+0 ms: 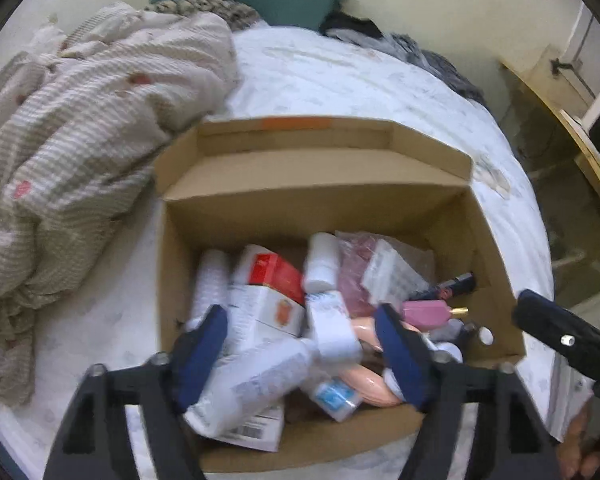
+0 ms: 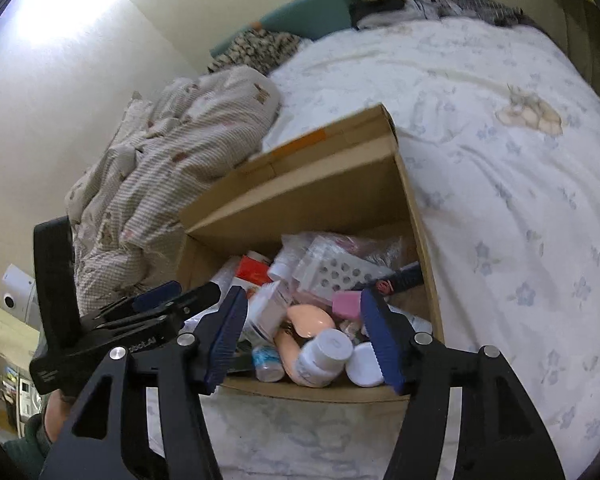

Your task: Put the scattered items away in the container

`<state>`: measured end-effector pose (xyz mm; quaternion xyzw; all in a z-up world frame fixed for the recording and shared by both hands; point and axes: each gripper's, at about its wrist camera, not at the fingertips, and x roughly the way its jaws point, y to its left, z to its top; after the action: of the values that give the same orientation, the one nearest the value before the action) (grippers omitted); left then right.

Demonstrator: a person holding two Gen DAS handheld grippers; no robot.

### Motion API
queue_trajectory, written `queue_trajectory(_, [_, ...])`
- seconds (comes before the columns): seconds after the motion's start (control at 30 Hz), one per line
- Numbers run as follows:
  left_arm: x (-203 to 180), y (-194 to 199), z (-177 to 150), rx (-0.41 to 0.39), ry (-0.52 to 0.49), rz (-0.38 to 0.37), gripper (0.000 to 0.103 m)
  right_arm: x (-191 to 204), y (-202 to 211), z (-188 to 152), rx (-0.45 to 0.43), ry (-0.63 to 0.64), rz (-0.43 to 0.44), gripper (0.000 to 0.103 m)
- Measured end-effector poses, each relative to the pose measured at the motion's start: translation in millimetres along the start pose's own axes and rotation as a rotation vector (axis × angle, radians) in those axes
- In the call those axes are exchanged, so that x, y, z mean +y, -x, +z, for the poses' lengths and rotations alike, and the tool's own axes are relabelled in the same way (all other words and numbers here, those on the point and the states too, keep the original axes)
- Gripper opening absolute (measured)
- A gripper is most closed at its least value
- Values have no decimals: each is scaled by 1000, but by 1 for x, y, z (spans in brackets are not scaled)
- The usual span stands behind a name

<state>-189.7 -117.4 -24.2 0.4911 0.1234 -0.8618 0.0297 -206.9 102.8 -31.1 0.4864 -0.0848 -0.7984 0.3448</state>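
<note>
Two hand-held grippers hover over the near rim of an open cardboard box (image 1: 260,204) that sits on a bed covered by a white floral sheet (image 2: 500,200). The left gripper (image 1: 300,344) has its blue-padded fingers (image 1: 198,356) spread wide with nothing between them; below it lie a white bottle (image 1: 256,376) and a small blue-labelled bottle (image 1: 336,394) inside the box. The right gripper (image 2: 304,340) is likewise spread wide and empty, its fingers (image 2: 382,340) framing a white round-capped bottle (image 2: 324,354) and a white jar lid (image 2: 365,364).

Box contents, all resting loose and overlapping:
- a red-and-white carton (image 1: 272,280) toward the left side;
- a clear plastic bag with a blister pack (image 2: 340,268) toward the far right corner;
- a pink rectangular item (image 1: 422,314) and a dark tube (image 1: 450,286) against the right wall;
- a peach-coloured curved item (image 2: 308,322) near the middle.

The far flap of the box stands upright. A crumpled striped blanket (image 1: 80,120) lies beside the box on its left, touching the far-left corner. A green cushion (image 2: 312,14) rests against the wall. No items are visible on the sheet in either view.
</note>
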Motion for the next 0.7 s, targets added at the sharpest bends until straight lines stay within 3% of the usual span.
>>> queue_trajectory(0.1, [3, 0, 0, -3, 8, 28, 78, 5, 11, 2, -17, 0, 33, 64])
queue_trajectory(0.33, [-14, 64, -23, -118, -76, 158, 78, 28, 40, -3, -34, 36, 40, 66])
queue_trajectory(0.47, [-18, 87, -41, -93, -103, 51, 78, 48, 70, -15, -88, 108, 52, 89])
queue_trajectory(0.57, [-24, 102, -54, -123, -144, 59, 78, 64, 89, -28, -114, 188, 34, 101])
queue_trajectory(0.7, [-25, 113, -76, -172, -164, 54, 78, 67, 104, -58, -160, 240, -56, 103])
